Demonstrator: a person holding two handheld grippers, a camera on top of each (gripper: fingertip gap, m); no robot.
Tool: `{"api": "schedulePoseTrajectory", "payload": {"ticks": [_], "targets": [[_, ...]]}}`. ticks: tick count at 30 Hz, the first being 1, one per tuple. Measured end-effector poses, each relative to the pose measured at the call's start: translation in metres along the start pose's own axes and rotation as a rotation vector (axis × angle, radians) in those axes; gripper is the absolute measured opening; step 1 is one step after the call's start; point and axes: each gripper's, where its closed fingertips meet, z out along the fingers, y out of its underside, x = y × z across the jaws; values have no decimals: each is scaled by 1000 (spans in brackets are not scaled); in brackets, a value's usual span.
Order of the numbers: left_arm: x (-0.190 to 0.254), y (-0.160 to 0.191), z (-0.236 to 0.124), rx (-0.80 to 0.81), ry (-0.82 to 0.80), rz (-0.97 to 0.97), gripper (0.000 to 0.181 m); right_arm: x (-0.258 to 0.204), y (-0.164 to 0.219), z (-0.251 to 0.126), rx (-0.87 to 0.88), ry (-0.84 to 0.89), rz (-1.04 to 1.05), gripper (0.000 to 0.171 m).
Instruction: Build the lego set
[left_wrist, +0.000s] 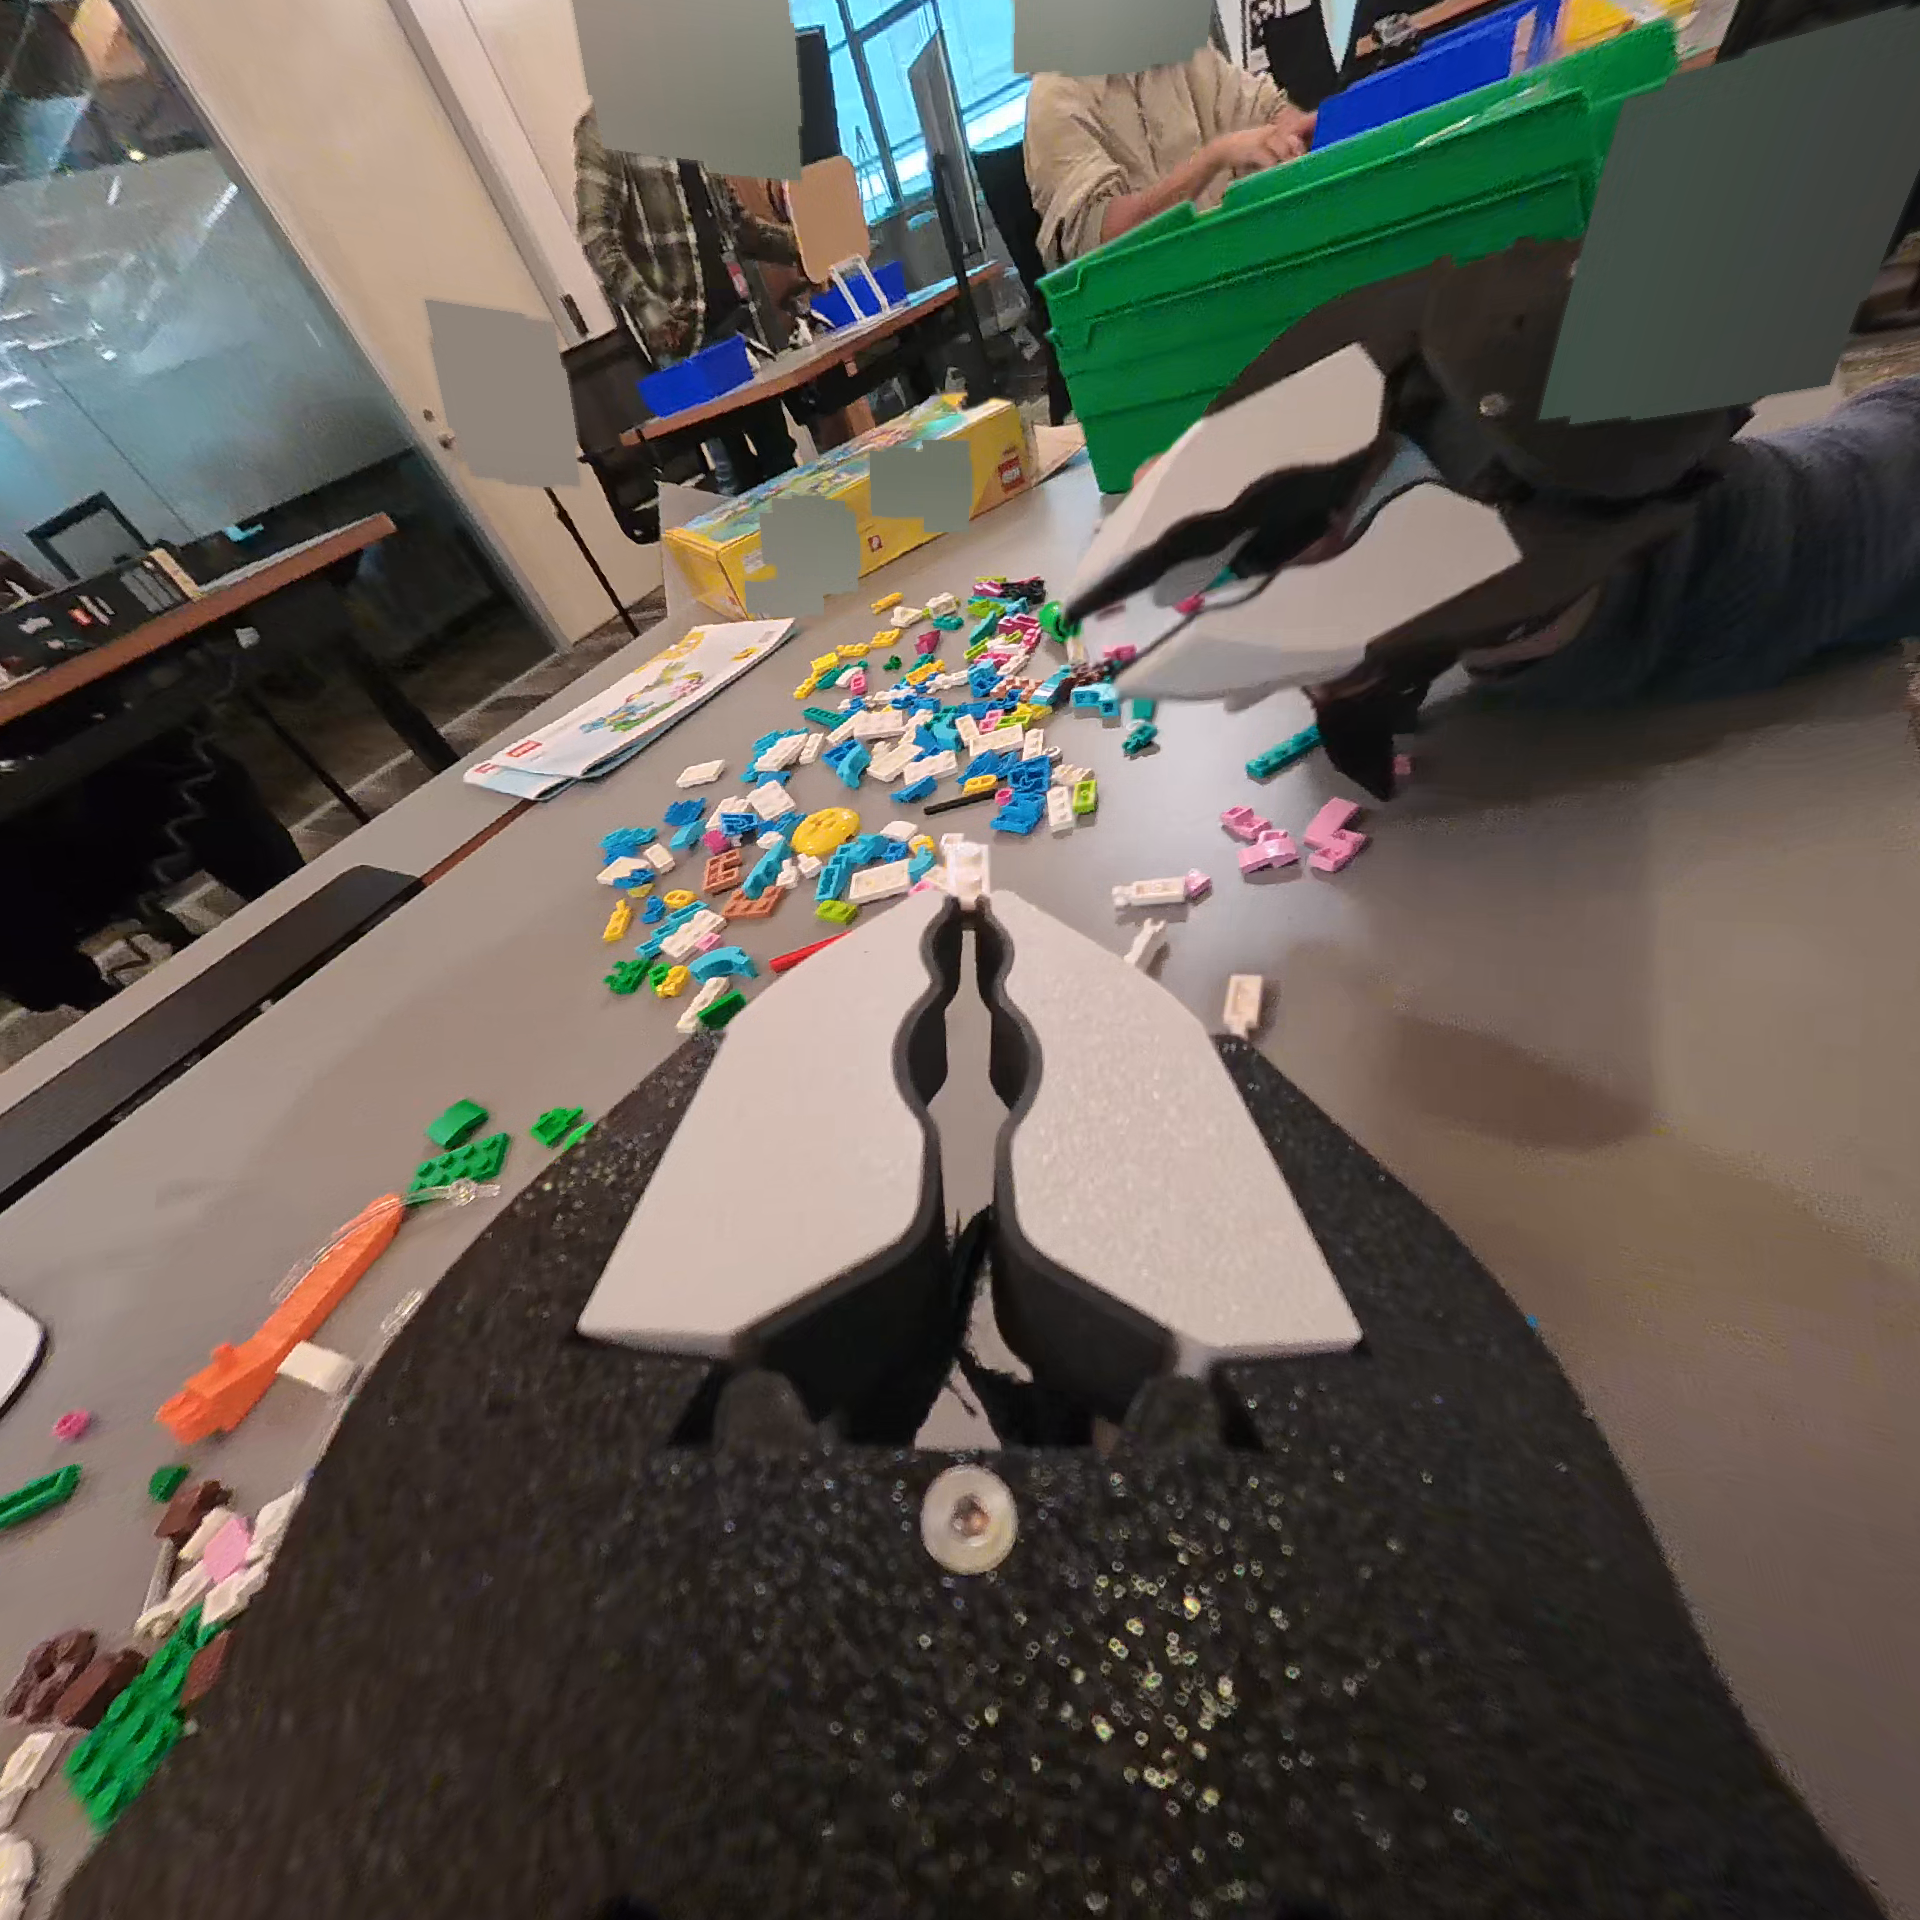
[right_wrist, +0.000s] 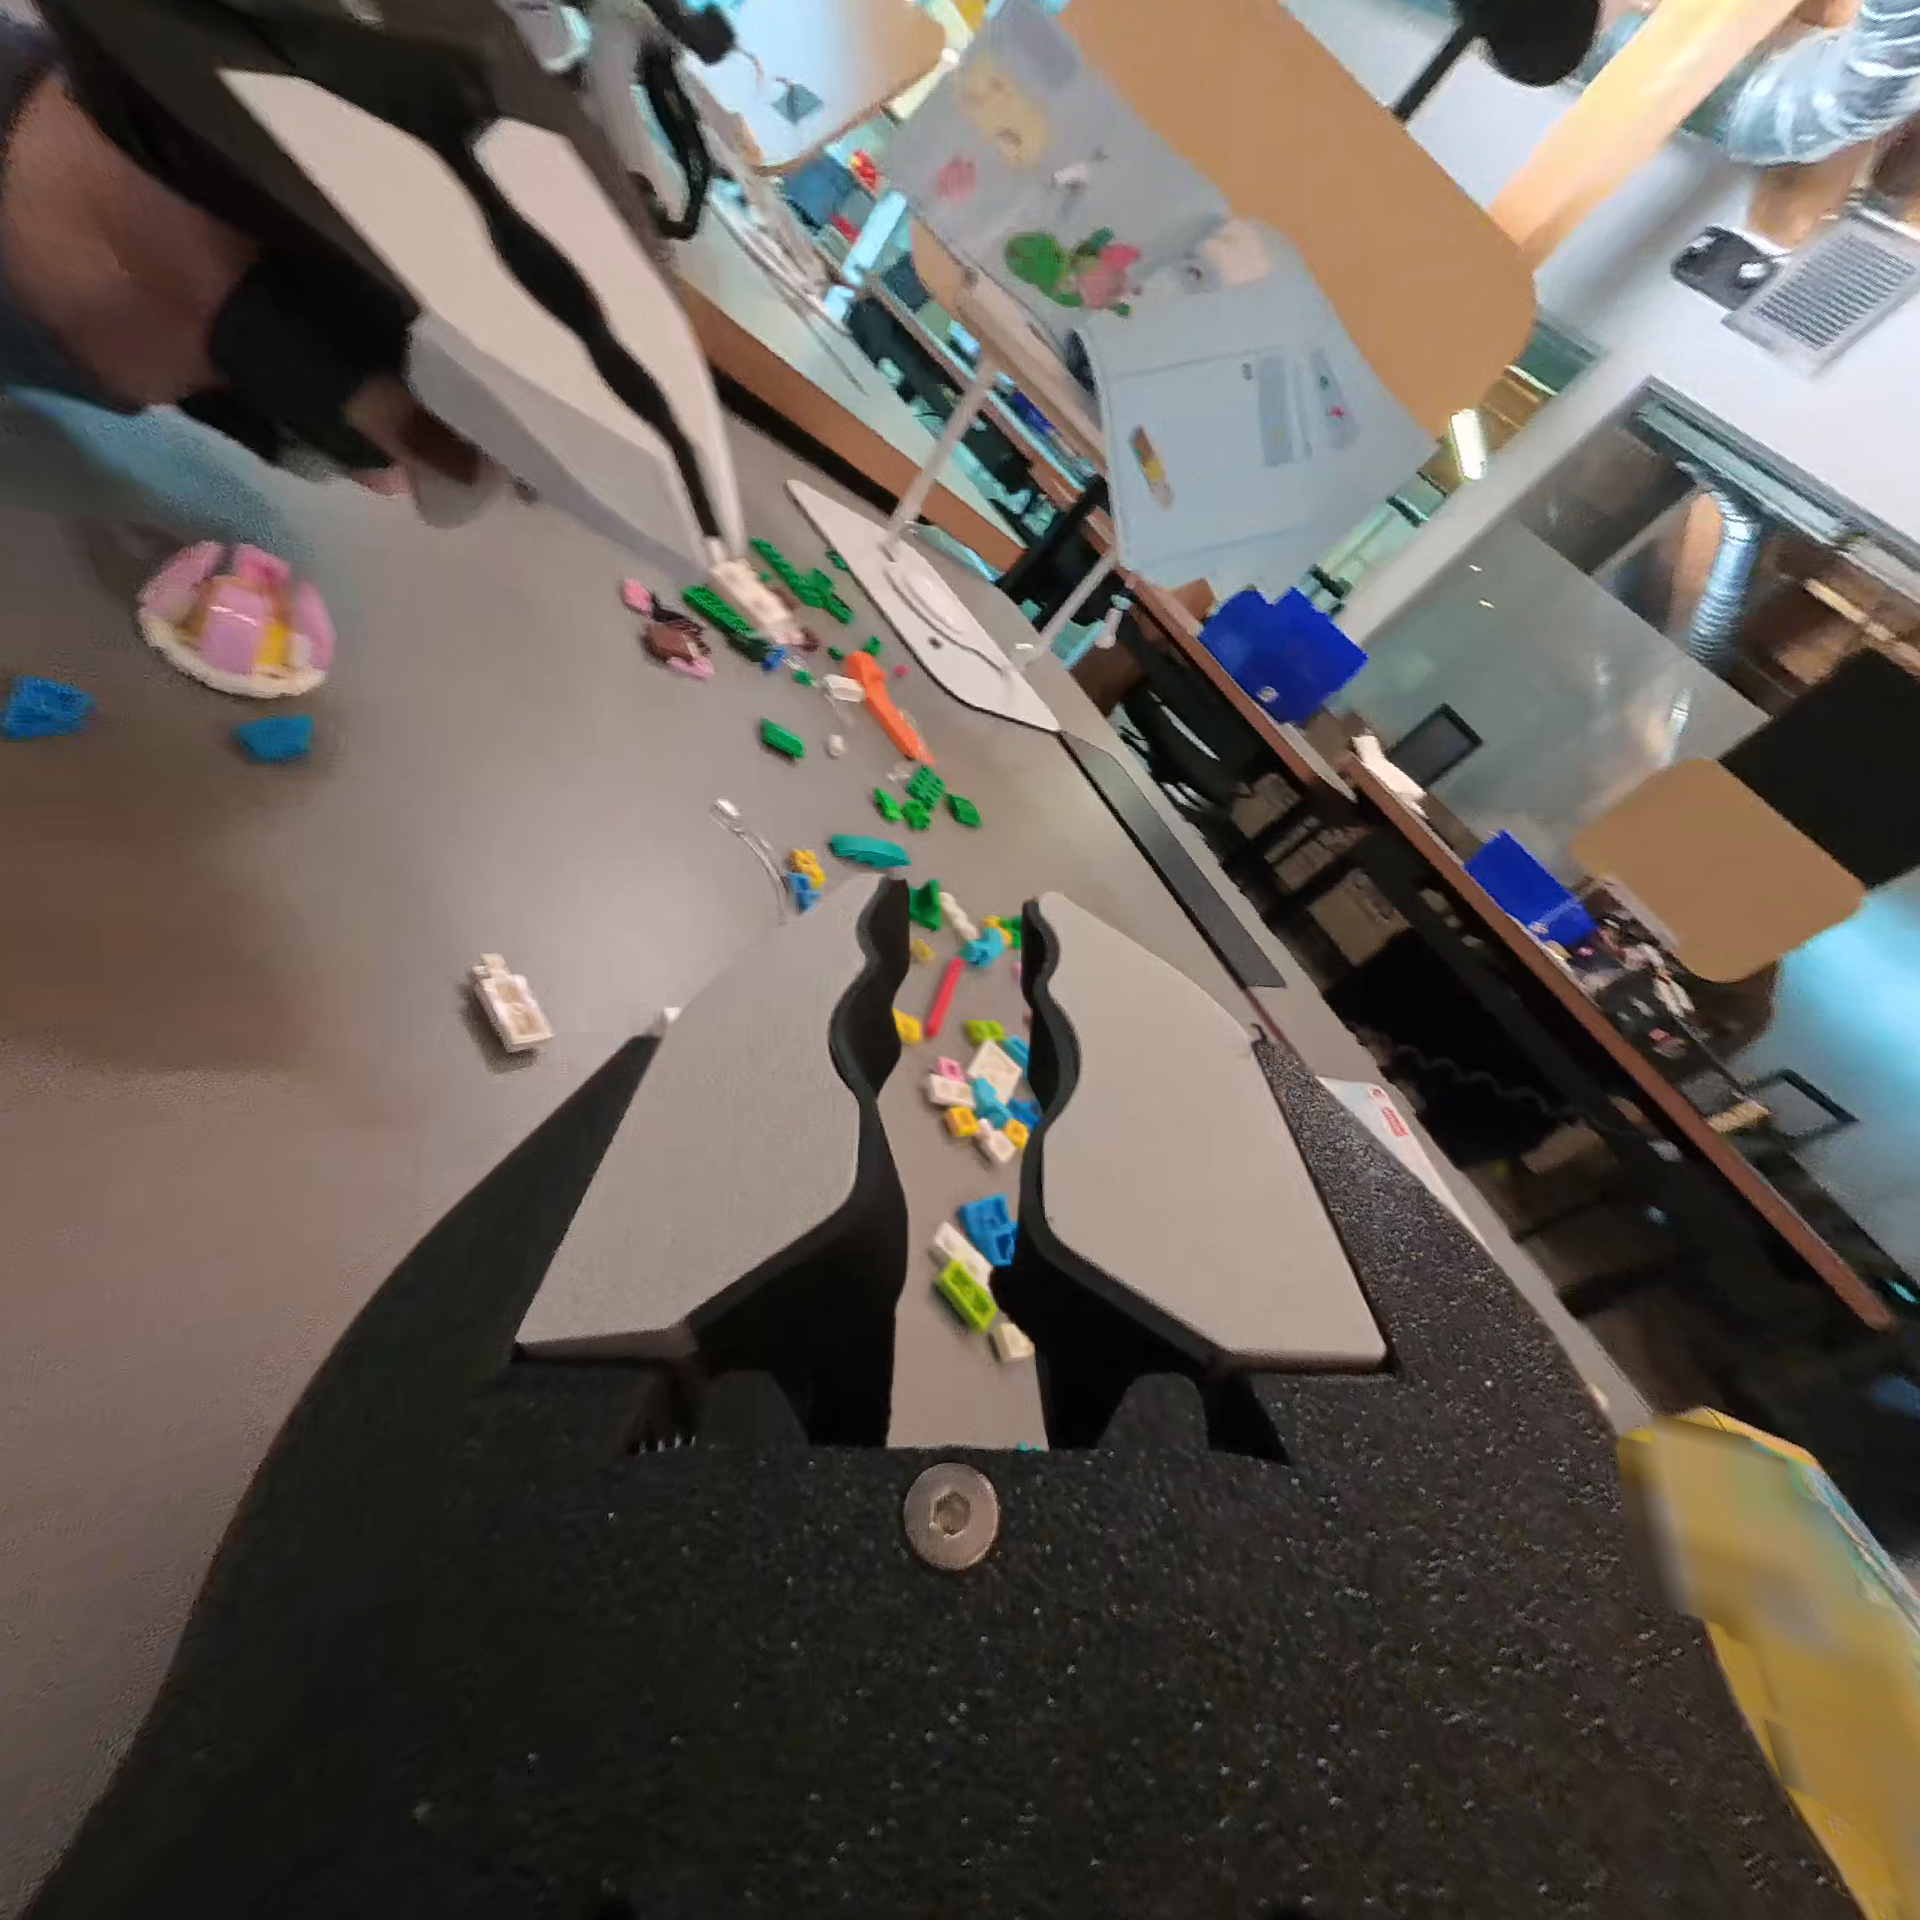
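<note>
My left gripper (left_wrist: 968, 902) is shut on a small white lego piece (left_wrist: 966, 868) and holds it over the grey table (left_wrist: 1558, 1039), just in front of the spread of loose coloured bricks (left_wrist: 914, 727). It also shows in the right wrist view (right_wrist: 727, 545), its tip down by some green and brown pieces (right_wrist: 727, 613). My right gripper (right_wrist: 961, 904) is open and empty, hovering above scattered small bricks (right_wrist: 982, 1101). In the left wrist view it (left_wrist: 1096, 649) is over the far right side of the pile.
An instruction booklet (left_wrist: 634, 707), a yellow box (left_wrist: 831, 520) and a green crate (left_wrist: 1299, 312) lie beyond the pile. An orange brick separator (left_wrist: 281, 1340) and green plates (left_wrist: 462, 1153) lie left. Pink pieces (left_wrist: 1299, 836) lie right. A pink domed build (right_wrist: 234, 623) and a white stand base (right_wrist: 935, 613) are on the table. Left tips to right tips: about 9 centimeters.
</note>
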Motion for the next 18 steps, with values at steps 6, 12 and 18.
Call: {"api": "schedulePoseTrajectory", "payload": {"ticks": [6,12,18], "targets": [[-1,-1,-1,37,-19,-14,2,23,4,-7,36,96,143,16],[2,0,-1,52,45,-83,2,30,9,-9,37,118,202,14],[0,-3,-3,76,36,-88,2,28,9,-9,33,115,184,12]]}}
